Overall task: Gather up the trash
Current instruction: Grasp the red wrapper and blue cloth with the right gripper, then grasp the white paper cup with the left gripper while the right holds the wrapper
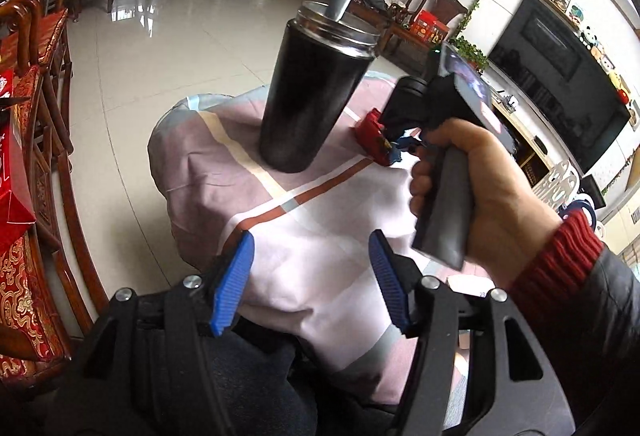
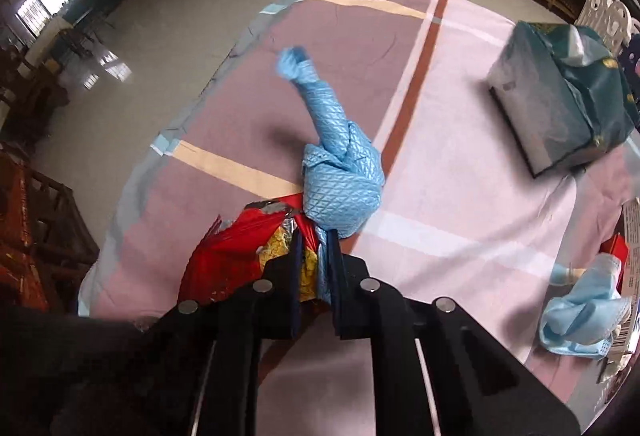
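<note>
Living room w/ tiled floor; small bench [image 1: 320, 256] covered by a pink/mauve cloth w/ stripes. Black bin [image 1: 308, 96] w/ steel swing lid stands upright on the cloth, far side from the left gripper [image 1: 312, 276]. Left gripper: blue pads spread apart, holding nothing, hovering over the near edge of the bench. Right gripper [image 2: 316, 256]: pressed together, pinching a knotted blue glove [image 2: 340, 172] along w/ a red snack wrapper [image 2: 240, 248]; the glove's long axis runs straight ahead of the gripper, tail pointing away. In the left wrist view the right gripper w/ wrapper sits just beside the bin's base, on its right and well below the lid. Judgement: next move needs a lift up and left to the lid; right hand [image 1: 480, 188] is nearer. More trash lies to the right: crumpled blue mask [image 2: 580, 316], green-wrapped pack [image 2: 560, 104].
</note>
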Tool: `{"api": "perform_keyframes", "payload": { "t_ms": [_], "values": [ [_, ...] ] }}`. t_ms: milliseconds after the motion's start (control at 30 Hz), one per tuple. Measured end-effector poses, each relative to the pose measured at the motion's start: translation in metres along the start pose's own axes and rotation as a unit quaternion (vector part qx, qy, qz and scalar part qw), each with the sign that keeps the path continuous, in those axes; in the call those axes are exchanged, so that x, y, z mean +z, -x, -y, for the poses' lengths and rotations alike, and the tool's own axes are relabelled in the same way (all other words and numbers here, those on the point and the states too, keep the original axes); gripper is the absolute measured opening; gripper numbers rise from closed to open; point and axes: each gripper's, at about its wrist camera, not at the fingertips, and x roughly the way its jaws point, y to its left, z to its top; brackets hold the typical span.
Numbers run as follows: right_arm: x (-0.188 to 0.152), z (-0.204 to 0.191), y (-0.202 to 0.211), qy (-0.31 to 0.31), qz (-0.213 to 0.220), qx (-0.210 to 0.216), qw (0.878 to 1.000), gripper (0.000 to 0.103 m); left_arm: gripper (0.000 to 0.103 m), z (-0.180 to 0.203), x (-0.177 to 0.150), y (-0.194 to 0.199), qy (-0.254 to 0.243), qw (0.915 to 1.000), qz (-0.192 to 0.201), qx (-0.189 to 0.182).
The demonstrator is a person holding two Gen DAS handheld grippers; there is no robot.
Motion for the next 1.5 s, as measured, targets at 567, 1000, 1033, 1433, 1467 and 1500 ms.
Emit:
{"api": "perform_keyframes", "payload": {
  "t_ms": [567,1000,1033,1433,1467,1500],
  "values": [
    [-0.212,0.216,0.184,-0.063,0.073,-0.107,0.99,0.009,0.076,0.078,-0.016,-0.045,-0.13,0.9694,-0.135,-0.159],
    [-0.239,0.282,0.184,-0.208,0.061,-0.097,0.971,0.077,0.089,0.179,-0.072,-0.101,-0.254,0.9248,-0.247,-0.138],
    [-0.239,0.28,0.178,-0.206,0.055,-0.096,0.972,0.077,0.089,0.179,-0.073,-0.103,-0.253,0.9246,-0.248,-0.14],
    [-0.231,0.255,0.142,-0.164,0.044,-0.127,0.977,0.036,0.069,0.154,-0.05,-0.092,-0.189,0.9458,-0.204,-0.168],
    [-0.23,0.257,0.145,-0.168,0.05,-0.13,0.976,0.035,0.069,0.152,-0.048,-0.086,-0.19,0.9471,-0.194,-0.171],
    [-0.229,0.258,0.148,-0.169,0.056,-0.135,0.975,0.035,0.069,0.15,-0.046,-0.079,-0.191,0.9484,-0.182,-0.177]
  ]
}}
